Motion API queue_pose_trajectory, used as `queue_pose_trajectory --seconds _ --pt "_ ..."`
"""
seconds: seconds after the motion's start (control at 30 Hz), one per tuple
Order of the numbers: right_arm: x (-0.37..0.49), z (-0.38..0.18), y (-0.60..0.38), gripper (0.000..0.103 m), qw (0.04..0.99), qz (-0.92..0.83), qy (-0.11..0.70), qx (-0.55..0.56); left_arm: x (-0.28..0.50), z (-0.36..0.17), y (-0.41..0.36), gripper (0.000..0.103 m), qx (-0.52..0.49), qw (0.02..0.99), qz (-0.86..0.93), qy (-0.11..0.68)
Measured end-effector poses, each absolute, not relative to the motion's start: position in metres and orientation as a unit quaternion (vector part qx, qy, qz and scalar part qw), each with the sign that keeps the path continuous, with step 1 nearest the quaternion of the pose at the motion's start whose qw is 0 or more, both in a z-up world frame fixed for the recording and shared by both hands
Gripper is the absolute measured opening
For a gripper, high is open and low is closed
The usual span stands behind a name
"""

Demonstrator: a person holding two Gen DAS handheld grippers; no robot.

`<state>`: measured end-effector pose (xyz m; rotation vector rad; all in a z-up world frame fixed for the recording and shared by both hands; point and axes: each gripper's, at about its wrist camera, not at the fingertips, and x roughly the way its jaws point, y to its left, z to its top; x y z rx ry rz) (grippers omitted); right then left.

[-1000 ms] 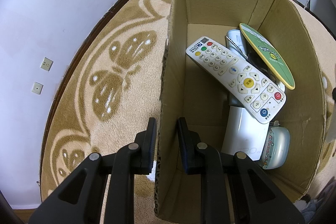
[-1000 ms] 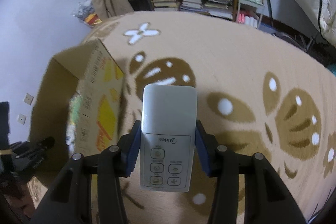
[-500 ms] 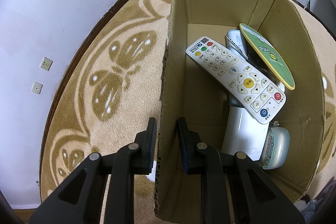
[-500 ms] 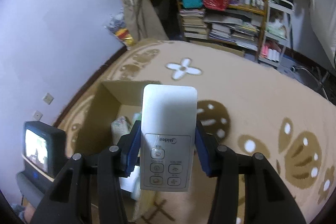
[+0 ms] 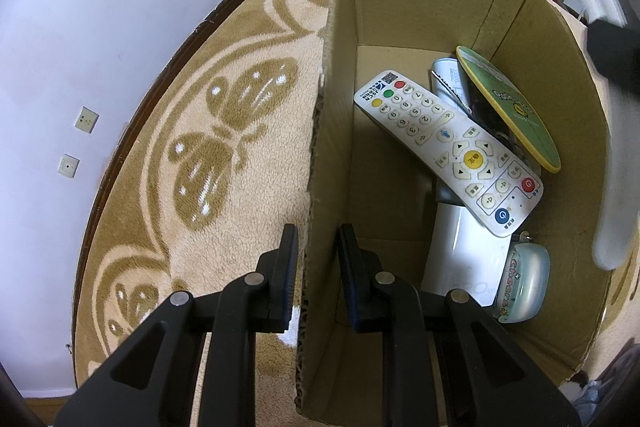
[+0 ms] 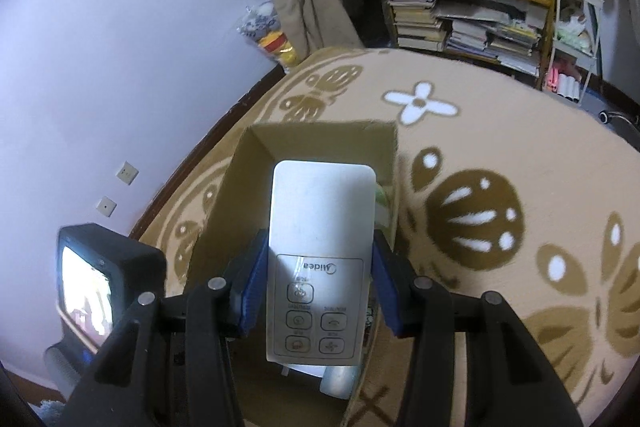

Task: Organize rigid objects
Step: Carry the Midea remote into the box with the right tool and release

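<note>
We hold a flat white Midea air-conditioner remote [image 6: 320, 259] pinched across its width between the blue pads of our right hand-held gripper [image 6: 316, 287], poised above the open brown cardboard box [image 6: 320, 139] that stands on the tan carpet with its brown butterfly and flower pattern [image 6: 500, 163]. Our left hand-held gripper [image 5: 318, 271] is clamped on the box's near left wall [image 5: 320, 187], one finger outside and one inside. Within the box lie a long white television remote with coloured buttons [image 5: 448, 151], resting tilted over a white rectangular device [image 5: 464, 259]; a round green disc with a yellow rim [image 5: 508, 107] leans against the right wall, a white cylindrical object [image 5: 450, 77] lies partly under it, and a pale blue-green rounded case with lettering [image 5: 522, 283] sits in the near right corner. Behind the carpet we see stacked books on a wooden shelf [image 6: 460, 23] and a lilac wall [image 6: 120, 27].
</note>
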<state>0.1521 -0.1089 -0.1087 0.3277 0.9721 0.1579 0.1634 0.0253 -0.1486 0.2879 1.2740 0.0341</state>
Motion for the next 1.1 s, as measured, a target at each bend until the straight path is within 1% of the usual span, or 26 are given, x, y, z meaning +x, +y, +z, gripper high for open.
queue_pose_trajectory --seconds 0.3,0.97,1.1 --pt "0.158 -0.125 -0.103 0.052 0.862 0.065 0.477 0.156 0.164 -0.148 0.026 0.02 0.132 0.794 0.016 0.593" --pt "0.155 -0.123 -0.096 0.052 0.865 0.068 0.476 0.141 0.164 -0.148 0.026 0.02 0.13 0.795 0.014 0.593" --pt "0.154 -0.123 -0.097 0.054 0.864 0.07 0.476 0.146 0.164 -0.148 0.026 0.02 0.129 0.794 0.015 0.593"
